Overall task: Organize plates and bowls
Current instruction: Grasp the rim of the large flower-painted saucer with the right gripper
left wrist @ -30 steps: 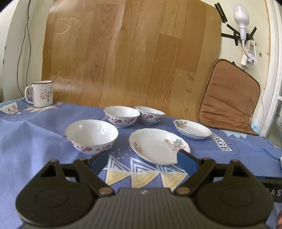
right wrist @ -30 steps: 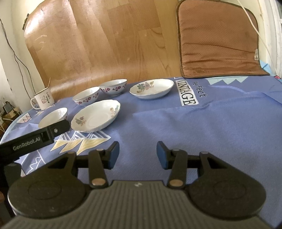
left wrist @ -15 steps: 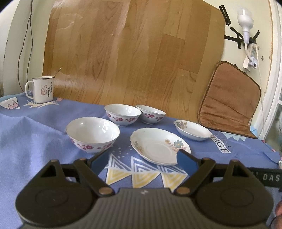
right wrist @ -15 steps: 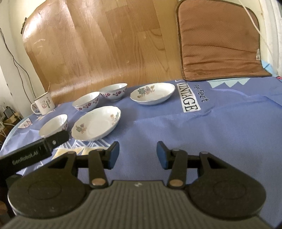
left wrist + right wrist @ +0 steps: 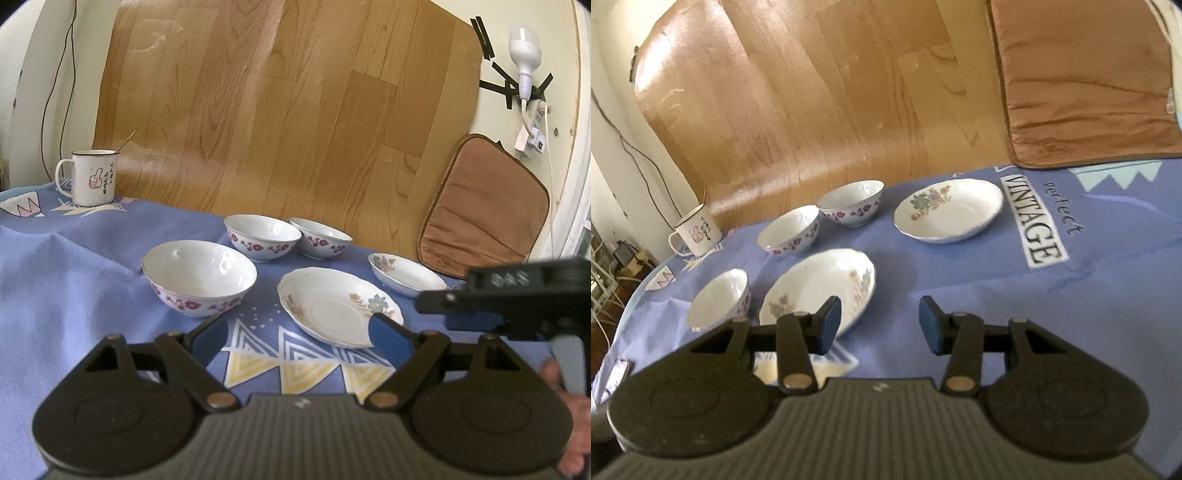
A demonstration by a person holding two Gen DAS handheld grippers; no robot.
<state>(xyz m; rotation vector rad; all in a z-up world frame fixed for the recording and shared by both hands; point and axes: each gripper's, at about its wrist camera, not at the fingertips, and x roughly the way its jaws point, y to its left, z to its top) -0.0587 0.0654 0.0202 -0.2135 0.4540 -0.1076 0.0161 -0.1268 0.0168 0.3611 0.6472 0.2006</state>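
Observation:
Three white bowls with red flowers stand on the blue cloth: a large near one (image 5: pixel 199 277) (image 5: pixel 718 299) and two behind it (image 5: pixel 262 238) (image 5: pixel 319 238). To their right lie a flat flowered plate (image 5: pixel 334 306) (image 5: pixel 820 288) and a smaller deep plate (image 5: pixel 406 275) (image 5: pixel 947 210). My left gripper (image 5: pixel 299 332) hovers in front of the near bowl and the flat plate. Its jaws are closing a little, with only cloth between them. My right gripper (image 5: pixel 879 323) is open and empty, just right of the flat plate's near rim. Its body (image 5: pixel 517 295) shows at the right.
A white enamel mug (image 5: pixel 94 177) (image 5: pixel 698 234) with a stick in it stands at the far left. A wood-pattern sheet (image 5: pixel 277 110) and a brown cushion (image 5: pixel 480 206) lean on the back wall. The table's edge (image 5: pixel 631 295) curves off at the left, with cables beyond.
The right gripper has moved forward and left toward the plates and now rises into the left wrist view at the right. The left gripper has stayed where it was.

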